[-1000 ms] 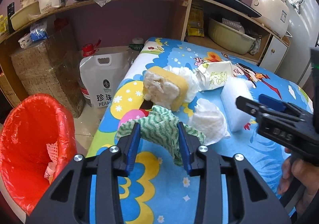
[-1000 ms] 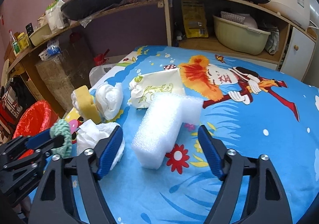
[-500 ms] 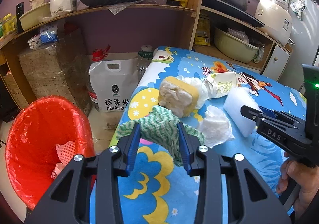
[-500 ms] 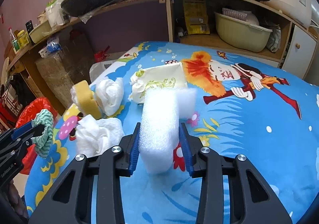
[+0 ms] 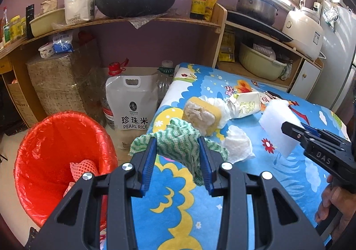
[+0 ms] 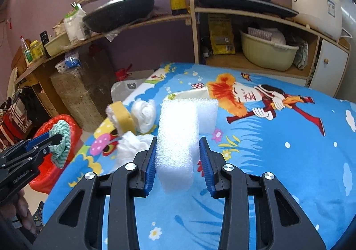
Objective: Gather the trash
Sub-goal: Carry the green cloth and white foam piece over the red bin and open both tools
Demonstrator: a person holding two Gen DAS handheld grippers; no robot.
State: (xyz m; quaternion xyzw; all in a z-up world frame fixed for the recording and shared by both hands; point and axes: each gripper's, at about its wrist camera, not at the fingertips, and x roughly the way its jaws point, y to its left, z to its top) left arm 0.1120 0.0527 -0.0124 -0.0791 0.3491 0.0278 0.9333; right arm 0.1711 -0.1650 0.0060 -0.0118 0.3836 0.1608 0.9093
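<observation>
Tablecloth partly behind clamped foam block.

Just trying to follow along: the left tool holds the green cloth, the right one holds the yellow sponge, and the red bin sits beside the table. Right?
Not quite. The right tool is clamped on the white foam block, as the right wrist view shows; the yellow sponge lies on the table. The left tool does hold the green cloth, and the red bin is beside the table.
</observation>
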